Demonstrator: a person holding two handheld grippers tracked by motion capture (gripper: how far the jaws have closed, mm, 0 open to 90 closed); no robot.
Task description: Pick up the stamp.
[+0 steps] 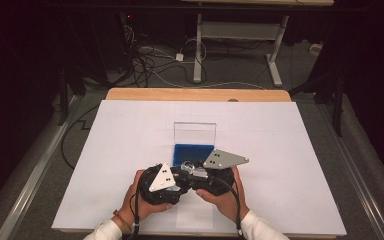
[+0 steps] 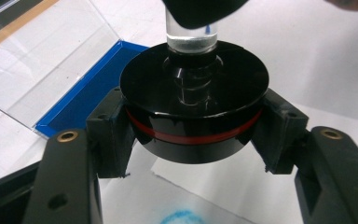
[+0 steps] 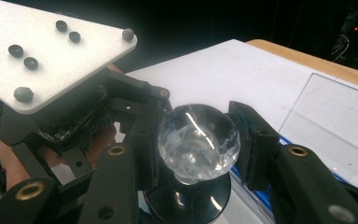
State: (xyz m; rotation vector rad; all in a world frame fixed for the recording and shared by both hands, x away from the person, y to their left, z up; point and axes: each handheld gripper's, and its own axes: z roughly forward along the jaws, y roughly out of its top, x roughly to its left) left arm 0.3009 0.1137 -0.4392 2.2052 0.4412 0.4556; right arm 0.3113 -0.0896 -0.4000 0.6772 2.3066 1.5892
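Overhead light brightens the white rectangular table sheet (image 1: 280, 150), while the far floor and both side edges sink into darkness. Glare streaks the clear faceted glass knob (image 3: 198, 140). Near black jaws look soft, slightly blurred.

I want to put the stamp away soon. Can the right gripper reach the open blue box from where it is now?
Probably yes. The blue box lies just beyond the right gripper, lid up, with bare white table around. But this gripper is shut on the clear knob.
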